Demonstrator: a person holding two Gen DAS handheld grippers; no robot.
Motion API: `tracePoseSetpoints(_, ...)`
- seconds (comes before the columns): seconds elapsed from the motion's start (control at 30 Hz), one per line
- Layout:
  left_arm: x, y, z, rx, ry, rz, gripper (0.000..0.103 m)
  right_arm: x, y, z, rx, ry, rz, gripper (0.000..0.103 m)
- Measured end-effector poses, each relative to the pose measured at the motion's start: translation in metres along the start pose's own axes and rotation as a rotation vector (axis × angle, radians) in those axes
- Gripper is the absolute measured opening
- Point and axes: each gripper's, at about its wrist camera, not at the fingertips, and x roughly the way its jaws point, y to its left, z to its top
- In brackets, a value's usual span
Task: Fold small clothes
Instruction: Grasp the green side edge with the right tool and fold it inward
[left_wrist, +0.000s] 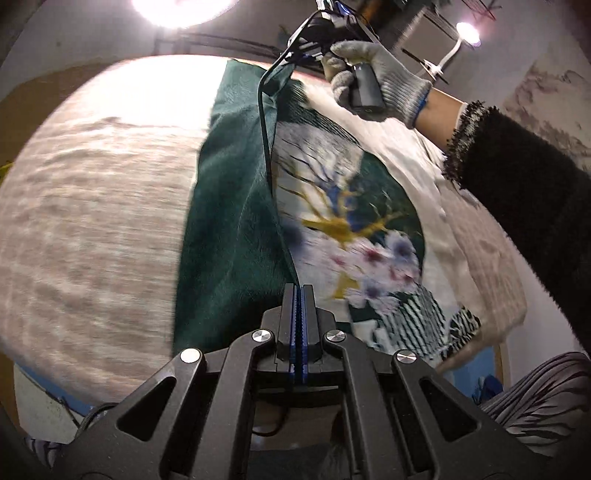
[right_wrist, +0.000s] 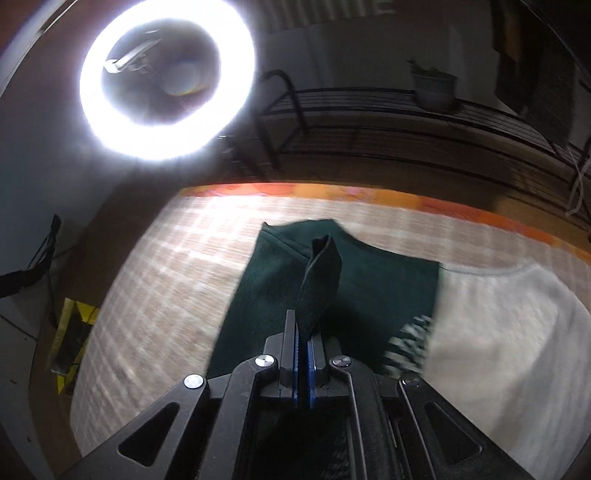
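A dark green garment (left_wrist: 229, 206) with a white, blue and yellow floral print (left_wrist: 354, 229) is stretched between my two grippers above the table. My left gripper (left_wrist: 298, 291) is shut on its near edge. My right gripper (left_wrist: 295, 61), held by a gloved hand, is shut on the far edge. In the right wrist view my right gripper (right_wrist: 303, 325) pinches a fold of the green garment (right_wrist: 321, 280), whose rest lies on the table. A white garment (right_wrist: 498, 332) lies beside it, also in the left wrist view (left_wrist: 424, 173).
The table has a pale woven cloth (left_wrist: 92, 221) with an orange border (right_wrist: 332, 190) at its far edge. A bright ring light (right_wrist: 166, 81) stands behind the table. A dark wire shelf (right_wrist: 388, 110) with a pot lines the back wall.
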Motion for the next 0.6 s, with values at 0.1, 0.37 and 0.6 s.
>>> tracePoseSetpoints(0.1,0.012,-0.013,-0.001,0.020,0.029,-0.015,0.000,-0.002,-0.032,-0.004,0.059,-0.006,-0.003,0.000)
tracePoseSetpoints(0.37,0.038,-0.034,-0.001,0.045,0.087,-0.028,0.000,0.011,-0.039,0.002,0.016,-0.012,-0.042,0.000)
tracePoseSetpoints(0.6,0.035,-0.051,-0.006,0.109,0.107,-0.064,0.001,0.002,-0.052,-0.008,0.008,-0.006,-0.136,0.046)
